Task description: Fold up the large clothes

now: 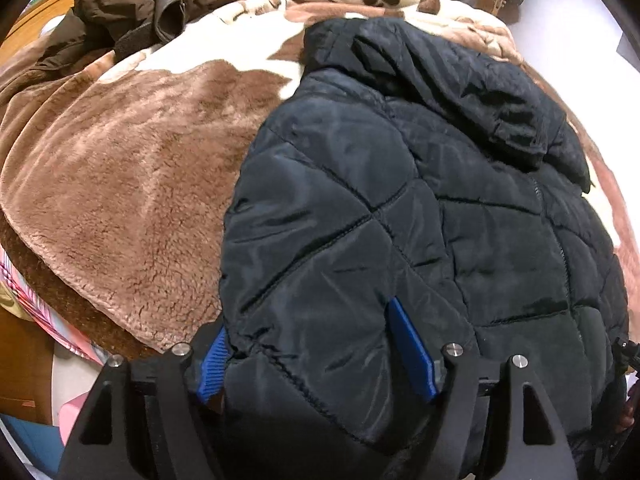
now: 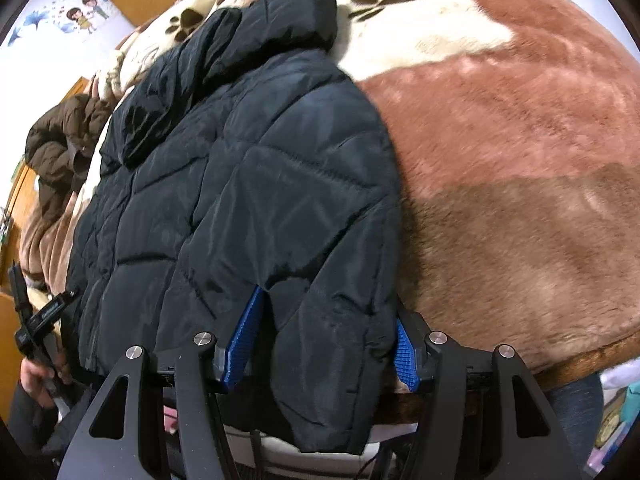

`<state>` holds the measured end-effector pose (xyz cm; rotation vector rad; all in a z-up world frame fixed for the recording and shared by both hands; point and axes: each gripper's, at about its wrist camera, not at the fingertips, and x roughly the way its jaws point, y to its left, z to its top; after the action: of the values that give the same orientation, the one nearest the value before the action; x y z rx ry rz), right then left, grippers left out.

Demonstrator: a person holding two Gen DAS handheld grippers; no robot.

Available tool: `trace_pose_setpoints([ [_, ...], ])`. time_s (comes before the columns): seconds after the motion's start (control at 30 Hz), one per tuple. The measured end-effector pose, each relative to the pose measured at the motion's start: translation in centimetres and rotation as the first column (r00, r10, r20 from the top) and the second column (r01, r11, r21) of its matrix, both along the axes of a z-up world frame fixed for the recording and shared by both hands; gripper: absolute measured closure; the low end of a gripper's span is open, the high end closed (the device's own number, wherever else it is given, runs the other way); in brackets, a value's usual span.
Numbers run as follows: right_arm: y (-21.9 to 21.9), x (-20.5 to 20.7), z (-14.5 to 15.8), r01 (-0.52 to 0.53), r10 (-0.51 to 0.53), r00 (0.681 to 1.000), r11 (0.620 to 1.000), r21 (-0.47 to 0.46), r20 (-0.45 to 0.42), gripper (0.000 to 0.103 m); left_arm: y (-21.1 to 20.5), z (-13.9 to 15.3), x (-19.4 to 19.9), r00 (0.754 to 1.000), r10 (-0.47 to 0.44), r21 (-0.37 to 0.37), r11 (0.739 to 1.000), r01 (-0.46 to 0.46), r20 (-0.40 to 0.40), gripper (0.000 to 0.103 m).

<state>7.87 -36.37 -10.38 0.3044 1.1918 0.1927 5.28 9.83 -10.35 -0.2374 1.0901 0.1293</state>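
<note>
A black quilted puffer jacket (image 1: 400,200) lies spread on a brown and cream fleece blanket (image 1: 120,180), its hood toward the far end. My left gripper (image 1: 308,316) straddles the jacket's near left corner; the padded fabric sits between the blue pads (image 1: 412,348), which stand wide apart and do not visibly pinch it. In the right wrist view the same jacket (image 2: 240,180) hangs over the bed's near edge. My right gripper (image 2: 328,306) has the near right corner between its blue pads (image 2: 244,336), and both pads press against the fabric.
A brown puffer coat (image 1: 132,4) is heaped at the far left of the bed, seen also as the brown coat (image 2: 56,148). The blanket (image 2: 520,160) stretches bare to the right of the jacket. A hand (image 2: 32,376) holds the other gripper at the left edge.
</note>
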Motion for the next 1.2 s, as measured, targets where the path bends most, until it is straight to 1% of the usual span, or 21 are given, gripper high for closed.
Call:
trace_pose_setpoints([
  [0.03,0.2,0.1,0.0,-0.002,0.002,1.000,1.000,0.003,-0.004,0.063,-0.1,0.0,0.0,1.000,-0.004,-0.008,1.000,0.004,0.001,0.041],
  [0.07,0.3,0.2,0.2,-0.003,0.003,1.000,1.000,0.006,-0.004,0.068,-0.3,0.2,0.0,1.000,-0.012,-0.013,1.000,0.012,0.007,0.054],
  [0.1,0.5,0.2,0.7,-0.007,0.007,1.000,1.000,0.008,0.009,0.078,-0.5,0.6,-0.2,0.999,-0.026,-0.018,0.999,0.027,0.019,0.064],
  [0.13,0.7,0.1,1.3,-0.009,0.008,1.000,1.000,0.011,0.021,0.084,-0.9,1.2,-0.4,0.998,-0.043,-0.028,0.999,0.044,0.038,0.073],
  [0.17,0.8,-0.1,2.1,-0.010,0.010,0.999,1.000,0.017,0.039,0.086,-1.0,1.8,-0.6,0.997,-0.050,-0.032,0.998,0.052,0.053,0.078],
  [0.23,0.6,-0.4,3.8,-0.008,0.004,0.997,0.998,0.057,0.078,0.089,-1.0,3.7,-1.0,0.993,-0.062,-0.053,0.996,0.067,0.101,0.082],
  [0.33,0.1,-0.8,6.7,-0.006,-0.009,0.990,0.994,0.110,0.144,0.090,-0.4,6.5,-1.4,0.983,-0.053,-0.102,0.992,0.072,0.173,0.085],
  [0.4,0.0,-1.1,8.7,-0.012,-0.011,0.983,0.993,0.122,0.186,0.090,0.0,8.2,-1.5,0.976,-0.048,-0.115,0.991,0.074,0.215,0.086],
  [0.5,-0.3,-1.9,11.0,-0.016,-0.019,0.972,0.989,0.146,0.235,0.090,0.7,10.7,-2.3,0.960,-0.037,-0.140,0.987,0.079,0.276,0.086],
  [0.6,-0.9,-3.3,12.3,-0.018,-0.026,0.966,0.986,0.166,0.257,0.090,1.4,12.4,-3.4,0.947,-0.026,-0.170,0.982,0.085,0.322,0.086],
  [0.8,-0.7,-7.6,15.1,-0.045,-0.017,0.955,0.979,0.201,0.295,0.090,2.1,14.1,-5.1,0.934,-0.017,-0.212,0.972,0.098,0.357,0.086],
  [0.9,-0.4,-8.3,15.5,-0.060,-0.006,0.955,0.976,0.209,0.298,0.090,2.4,14.4,-5.4,0.934,-0.007,-0.229,0.969,0.094,0.356,0.086],
  [1.0,-0.4,-7.5,15.6,-0.063,-0.009,0.952,0.972,0.226,0.305,0.090,2.8,14.7,-5.3,0.935,0.008,-0.251,0.964,0.088,0.356,0.086],
  [1.07,-0.6,-6.3,15.8,-0.057,-0.023,0.949,0.968,0.243,0.314,0.090,2.9,15.0,-4.9,0.933,0.008,-0.252,0.964,0.088,0.359,0.086],
  [1.2,-1.5,-3.7,17.0,-0.037,-0.063,0.938,0.959,0.280,0.340,0.090,3.6,16.1,-3.0,0.929,0.033,-0.278,0.958,0.076,0.369,0.086],
])
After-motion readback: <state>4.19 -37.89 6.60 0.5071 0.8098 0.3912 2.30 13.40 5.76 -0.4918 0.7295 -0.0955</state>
